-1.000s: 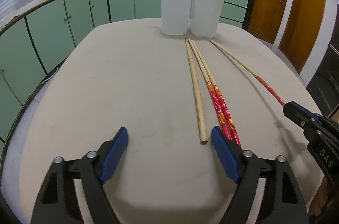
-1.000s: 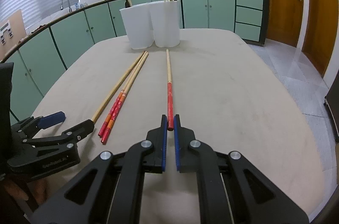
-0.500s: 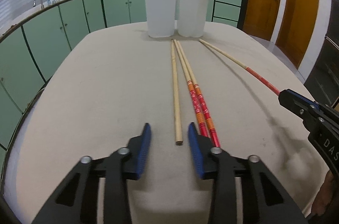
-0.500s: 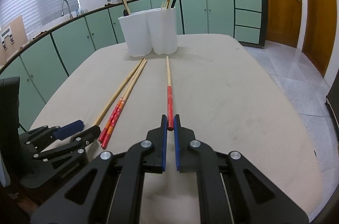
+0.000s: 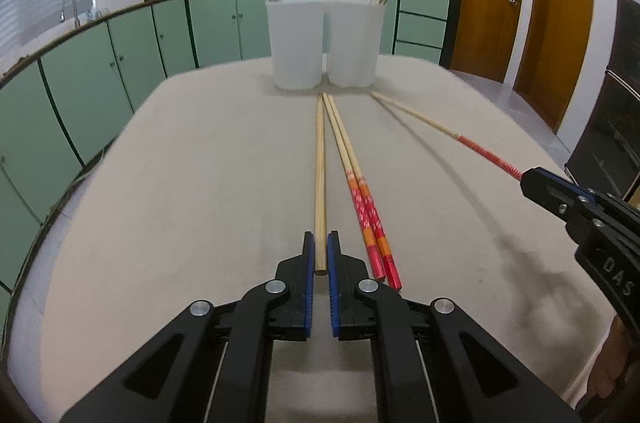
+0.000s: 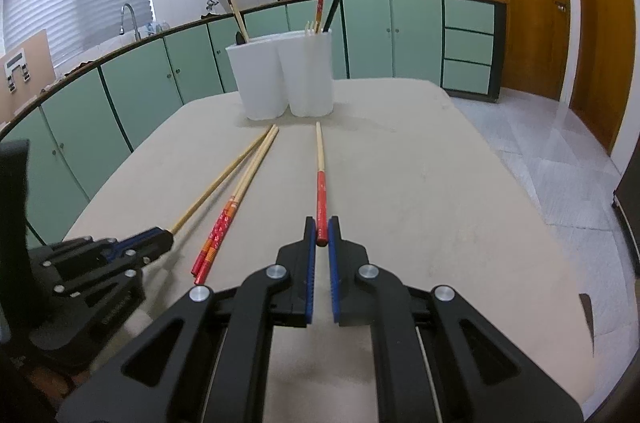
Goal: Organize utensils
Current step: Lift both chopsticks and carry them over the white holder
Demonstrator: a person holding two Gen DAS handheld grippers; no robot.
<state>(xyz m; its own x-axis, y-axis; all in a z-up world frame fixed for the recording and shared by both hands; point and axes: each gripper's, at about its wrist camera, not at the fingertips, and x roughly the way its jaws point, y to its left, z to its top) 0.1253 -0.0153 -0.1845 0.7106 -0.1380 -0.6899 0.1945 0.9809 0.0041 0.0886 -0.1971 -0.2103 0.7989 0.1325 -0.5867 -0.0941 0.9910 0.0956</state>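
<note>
My left tongs [image 5: 320,255] are clenched around the near end of the plain wooden chopstick [image 5: 320,175], its butt pinched between the blue pads [image 5: 308,283]. The stick runs straight away from me along the table [image 5: 180,183] toward the far edge, its tip ending just short of the two white holders [image 5: 296,43]. Just to its right lies the pair of red-and-orange chopsticks [image 5: 368,211], side by side and touching each other, their thin ends converging with the plain one near the holders and their painted ends beside my left tongs.

My right tongs [image 6: 321,237] are clamped on the red end of the red-handled chopstick [image 6: 320,179]. It points at the holders too, and its pale tip stops just before the right-hand holder [image 6: 308,75]. From the left wrist view this stick looks raised off the table, with a shadow running below it, though I cannot tell how far.

The two holders stand touching each other near the far edge of the table. The left-hand holder [image 6: 258,79] carries a wooden utensil; the right-hand one has a red chopstick, a dark one and a pale fork standing in it.
</note>
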